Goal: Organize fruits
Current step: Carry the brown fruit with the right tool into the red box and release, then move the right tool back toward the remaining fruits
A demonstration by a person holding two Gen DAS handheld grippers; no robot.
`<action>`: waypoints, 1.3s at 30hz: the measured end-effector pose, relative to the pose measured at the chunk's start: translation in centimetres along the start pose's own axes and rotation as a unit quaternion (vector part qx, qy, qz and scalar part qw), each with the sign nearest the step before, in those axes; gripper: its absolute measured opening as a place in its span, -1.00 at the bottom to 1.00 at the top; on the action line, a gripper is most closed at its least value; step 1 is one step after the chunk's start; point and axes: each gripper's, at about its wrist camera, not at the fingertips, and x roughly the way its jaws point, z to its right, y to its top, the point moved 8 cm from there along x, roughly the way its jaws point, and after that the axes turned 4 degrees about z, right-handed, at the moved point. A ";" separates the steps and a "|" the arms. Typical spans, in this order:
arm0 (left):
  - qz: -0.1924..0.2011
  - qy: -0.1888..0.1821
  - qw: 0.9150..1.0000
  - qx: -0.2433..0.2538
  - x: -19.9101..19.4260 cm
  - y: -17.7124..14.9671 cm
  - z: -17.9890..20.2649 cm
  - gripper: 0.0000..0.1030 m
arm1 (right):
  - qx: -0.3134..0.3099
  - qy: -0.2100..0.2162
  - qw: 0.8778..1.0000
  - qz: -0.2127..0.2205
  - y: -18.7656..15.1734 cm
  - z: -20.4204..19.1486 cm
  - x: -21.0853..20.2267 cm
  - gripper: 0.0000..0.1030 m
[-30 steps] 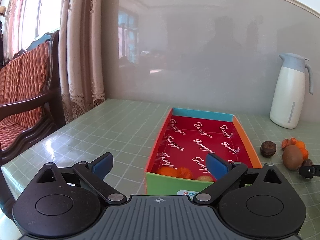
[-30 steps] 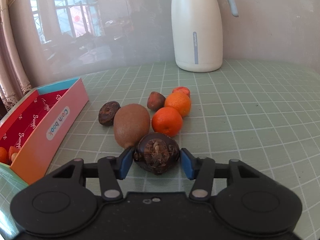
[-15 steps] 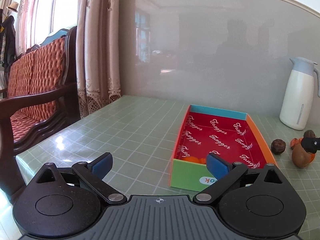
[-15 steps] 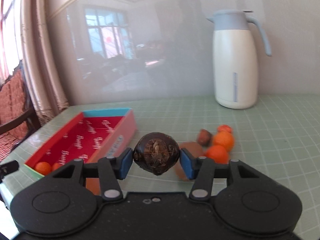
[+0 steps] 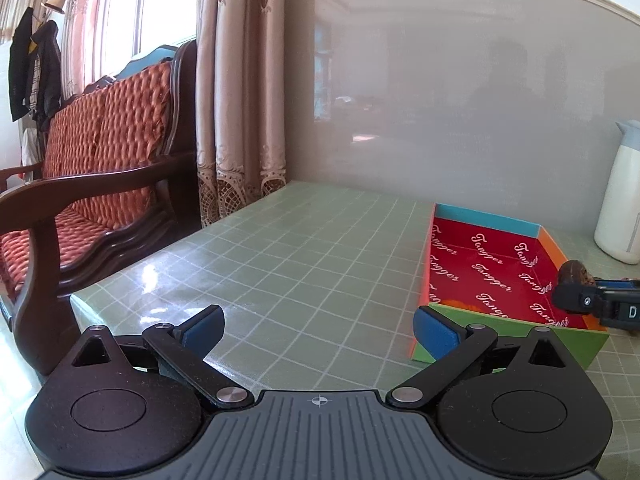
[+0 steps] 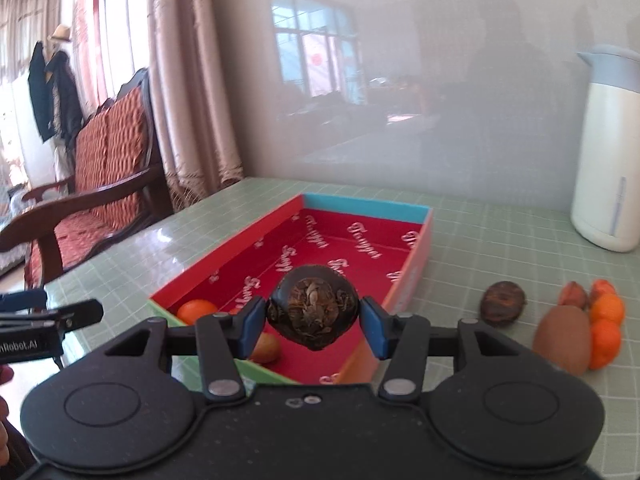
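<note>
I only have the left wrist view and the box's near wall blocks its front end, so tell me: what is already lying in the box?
Observer: At the near end of the box lie an orange fruit and a brownish fruit, partly hidden behind the right gripper.
Operator: What is that gripper carrying?
Observer: A dark round fruit, clamped between both pads above the box's red floor.
Operator: What is left outside?
Observer: On the table right of the box: another dark fruit, a kiwi, a small reddish-brown fruit and a few oranges.
</note>
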 end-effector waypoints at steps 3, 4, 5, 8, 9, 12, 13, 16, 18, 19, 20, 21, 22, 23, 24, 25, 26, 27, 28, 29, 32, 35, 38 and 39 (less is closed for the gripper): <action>-0.002 0.003 1.000 -0.004 0.1 0.0 -0.5 0.94 | -0.025 -0.002 1.000 -0.012 -0.5 -1.2 0.6 -0.02; -0.003 0.004 1.000 -0.006 0.2 0.0 -0.6 0.95 | -0.028 -0.002 0.999 -0.015 -0.6 -1.4 0.7 -0.02; -0.003 0.004 1.000 -0.008 0.2 0.0 -0.7 0.95 | -0.030 -0.001 0.999 -0.017 -0.7 -1.6 0.8 -0.02; -0.004 0.004 1.000 -0.010 0.3 0.0 -0.7 0.95 | -0.033 -0.005 0.999 -0.017 -0.9 -1.7 0.7 -0.01; -0.003 0.003 1.000 -0.010 0.2 0.0 -0.7 0.95 | -0.033 -0.007 0.999 -0.016 -0.9 -1.6 0.7 -0.02; -0.002 0.000 1.000 -0.007 0.2 0.0 -0.4 0.95 | -0.029 -0.012 0.999 -0.014 -0.9 -1.2 0.5 0.04; -0.002 -0.001 1.000 -0.006 0.2 0.0 -0.2 0.95 | -0.025 -0.011 1.000 -0.013 -0.8 -1.0 0.4 0.04; -0.001 -0.004 1.000 -0.003 0.0 0.0 0.2 0.95 | -0.025 -0.014 1.000 -0.007 -0.7 -0.8 0.1 0.04; 0.000 -0.006 1.000 -0.002 0.0 0.0 0.5 0.95 | -0.022 -0.014 1.000 -0.003 -0.6 -0.6 -0.3 0.04; -0.001 -0.008 1.000 -0.001 -0.1 0.0 0.8 0.95 | -0.022 -0.016 1.000 0.000 -0.5 -0.5 -0.5 0.13; -0.001 -0.009 1.000 -0.001 -0.1 0.1 1.0 0.95 | -0.022 -0.022 0.999 0.002 -0.5 -0.3 -0.7 0.29; 0.000 -0.011 1.000 0.000 -0.1 0.1 1.1 0.95 | -0.023 -0.028 0.999 0.006 -0.4 -0.1 -0.9 0.34; 0.000 -0.013 1.000 0.001 -0.2 0.1 1.4 0.95 | -0.022 -0.032 0.999 0.008 -0.4 0.2 -1.1 0.36; 0.001 -0.015 1.000 0.002 -0.2 0.2 1.6 0.95 | -0.020 -0.036 0.999 0.010 -0.3 0.5 -1.3 0.37; 0.001 -0.018 1.000 0.003 -0.2 0.2 2.0 0.95 | -0.016 -0.042 0.999 0.014 -0.2 0.9 -1.5 0.38; 0.001 -0.021 1.000 0.003 -0.3 0.2 2.3 0.95 | -0.014 -0.047 0.999 0.016 -0.1 1.3 -1.7 0.46; 0.001 -0.024 1.000 0.004 -0.3 0.3 2.6 0.95 | -0.010 -0.054 0.998 0.019 0.0 1.8 -2.0 0.56; 0.000 -0.029 1.000 0.005 -0.3 0.3 3.1 0.96 | -0.006 -0.061 0.998 0.020 0.0 2.3 -2.2 0.58; 0.000 -0.033 0.999 0.007 -0.4 0.3 3.5 0.96 | -0.002 -0.068 0.997 0.023 0.1 2.9 -2.5 0.61; 0.001 -0.036 0.999 0.009 -0.4 0.3 4.0 0.96 | 0.003 -0.074 0.997 0.025 0.1 3.4 -2.8 0.66; 0.002 -0.050 0.999 0.017 -0.6 0.3 5.6 0.96 | 0.021 -0.095 0.995 0.026 0.0 5.3 -3.6 0.88; 0.003 -0.065 0.998 0.025 -0.9 0.2 7.4 0.96 | 0.039 -0.117 0.992 0.023 -0.3 7.3 -4.5 0.92; 0.004 -0.080 0.996 0.034 -1.1 0.2 9.3 0.96 | 0.059 -0.144 0.988 0.023 -0.6 9.4 -5.6 1.00; 0.005 -0.087 0.996 0.038 -1.2 0.1 10.0 0.96 | 0.065 -0.153 0.986 0.022 -0.7 10.1 -6.0 1.00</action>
